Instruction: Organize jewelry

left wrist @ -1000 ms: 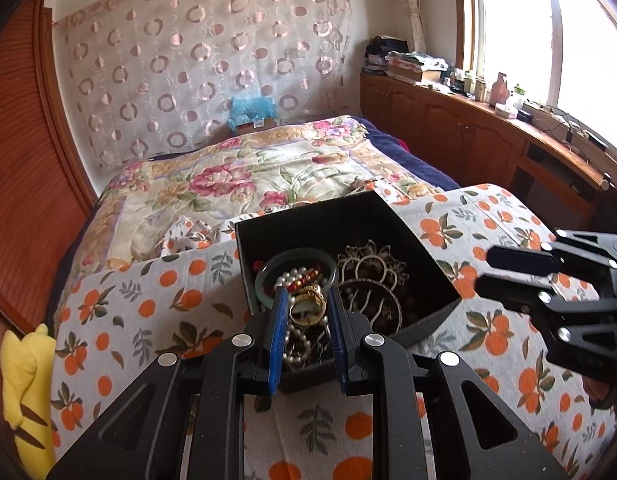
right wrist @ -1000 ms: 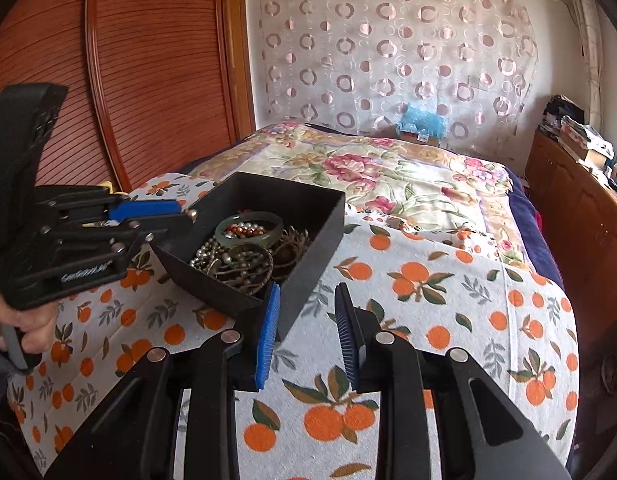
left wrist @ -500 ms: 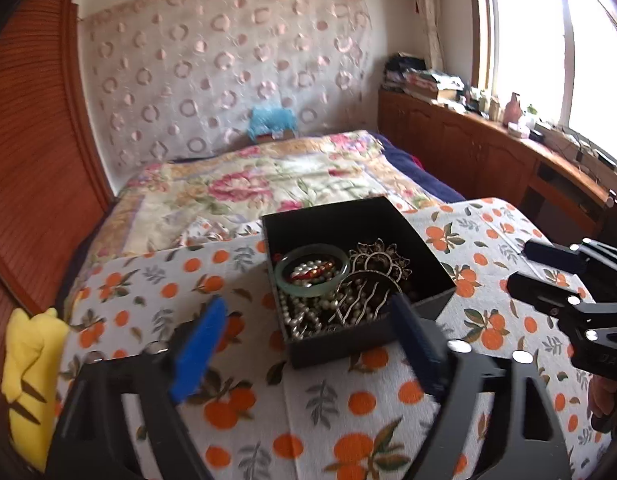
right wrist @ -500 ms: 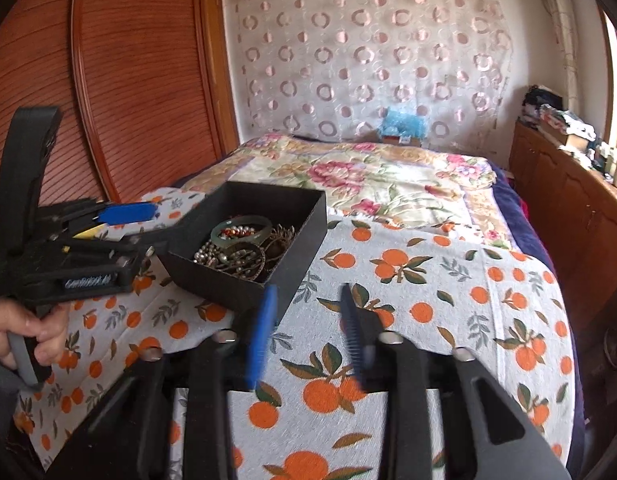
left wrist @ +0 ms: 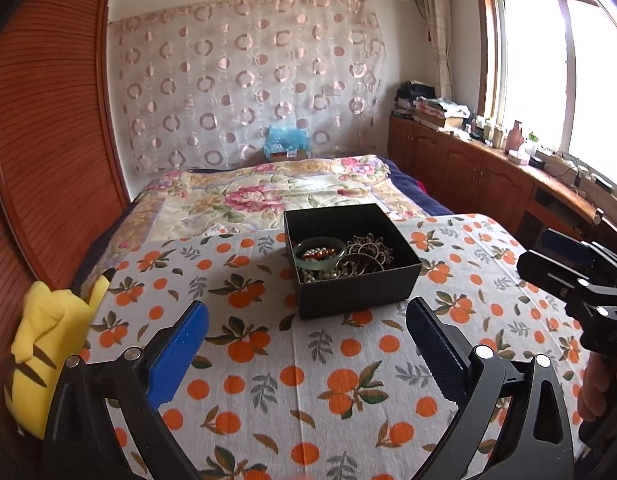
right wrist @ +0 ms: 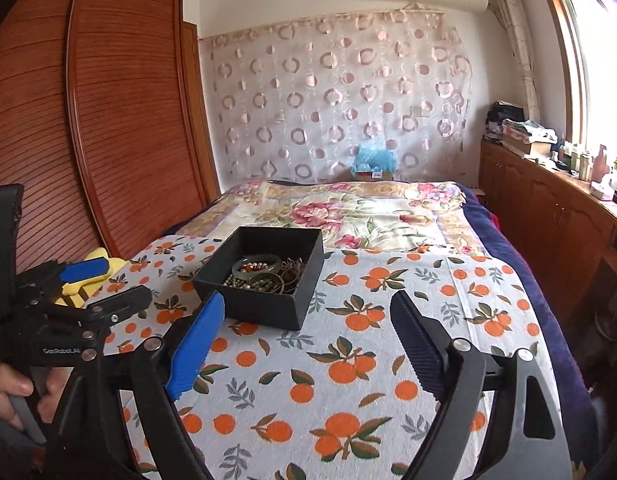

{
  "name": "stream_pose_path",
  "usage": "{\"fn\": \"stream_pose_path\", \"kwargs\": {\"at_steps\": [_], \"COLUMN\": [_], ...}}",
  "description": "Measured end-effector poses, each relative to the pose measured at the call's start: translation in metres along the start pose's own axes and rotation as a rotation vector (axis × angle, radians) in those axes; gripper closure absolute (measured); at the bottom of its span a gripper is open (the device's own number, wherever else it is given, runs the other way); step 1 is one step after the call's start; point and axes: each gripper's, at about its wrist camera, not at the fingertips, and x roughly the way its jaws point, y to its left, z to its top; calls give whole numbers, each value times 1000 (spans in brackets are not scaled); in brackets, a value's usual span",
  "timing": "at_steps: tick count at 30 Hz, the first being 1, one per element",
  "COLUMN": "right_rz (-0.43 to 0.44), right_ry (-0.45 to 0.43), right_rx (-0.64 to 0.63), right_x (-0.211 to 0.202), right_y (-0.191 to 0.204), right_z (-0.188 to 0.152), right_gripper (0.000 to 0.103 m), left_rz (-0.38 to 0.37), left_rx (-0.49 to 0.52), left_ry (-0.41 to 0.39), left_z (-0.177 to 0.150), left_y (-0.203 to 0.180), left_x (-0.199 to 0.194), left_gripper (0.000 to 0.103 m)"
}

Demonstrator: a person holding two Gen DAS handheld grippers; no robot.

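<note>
On the orange-print cloth (left wrist: 308, 380), all visible jewelry (left wrist: 340, 258) is gathered in the black box (left wrist: 356, 296); nothing loose is seen. Left gripper (left wrist: 306, 338) and right gripper (right wrist: 308, 332) are opening, fingers wide, empty.

Matt black box (left wrist: 350, 292), printed cloth cover (left wrist: 308, 380)

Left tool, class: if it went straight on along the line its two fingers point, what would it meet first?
Probably the black box of jewelry, at its near wall, standing ahead between the opening jaws of the left tool, which hold nothing. Only orange-print cloth lies before it; depth is uncertain.
</note>
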Motion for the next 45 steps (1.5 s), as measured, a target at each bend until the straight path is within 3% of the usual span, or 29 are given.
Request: {"fn": "stream_pose_path", "kwargs": {"at_steps": [12, 45], "right_rz": [-23, -32], "right_ry": [-15, -19], "right_rx": [-14, -7], "right_x": [-9, -12], "right_y": [8, 6], "right_z": [-5, -6], "right_gripper": [16, 16], "left_rz": [27, 35], "left_rx": [-9, -10], "left_ry": [-47, -50], "left_z": [-2, -4], "left_y": [1, 2], "left_x": [-20, -21], "left_gripper": [8, 8]}}
